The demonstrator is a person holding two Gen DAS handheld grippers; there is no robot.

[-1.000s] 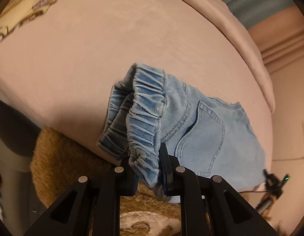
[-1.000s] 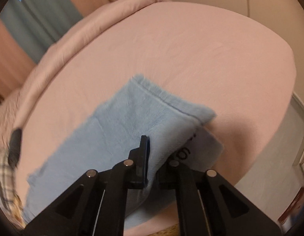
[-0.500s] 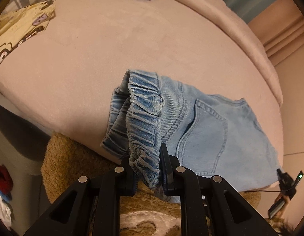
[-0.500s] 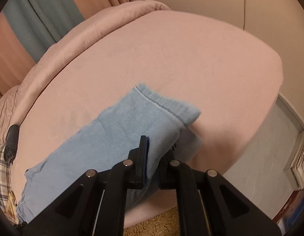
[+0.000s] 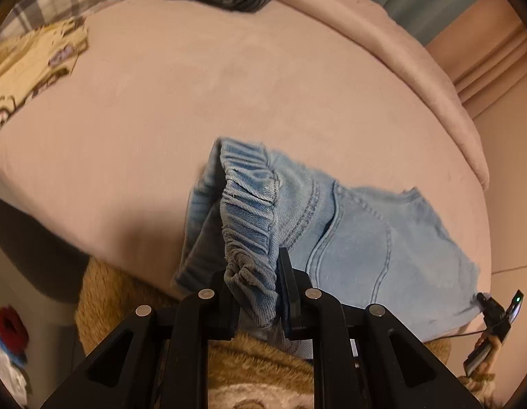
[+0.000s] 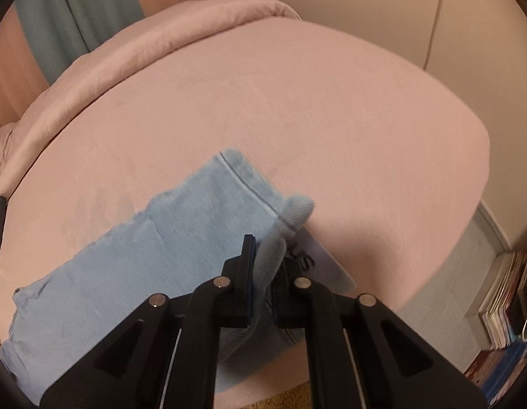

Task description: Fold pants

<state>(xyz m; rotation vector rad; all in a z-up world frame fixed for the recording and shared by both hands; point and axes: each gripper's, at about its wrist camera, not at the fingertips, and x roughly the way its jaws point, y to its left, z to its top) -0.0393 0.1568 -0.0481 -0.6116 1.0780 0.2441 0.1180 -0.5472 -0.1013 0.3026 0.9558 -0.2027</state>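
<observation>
With the pale blue pants (image 5: 359,238) lying on the pink bed (image 5: 229,85) near its front edge, the left claw (image 5: 256,293) pinching the waistband and the right claw (image 6: 263,272) pinching a leg hem, the fold seems underway; next, probably carry hem toward waistband.

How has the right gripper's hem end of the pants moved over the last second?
Yes. The pants hem, pinched in the right gripper, has lifted off the pink bed and drawn in from its right edge, exposing a white tag.
</observation>
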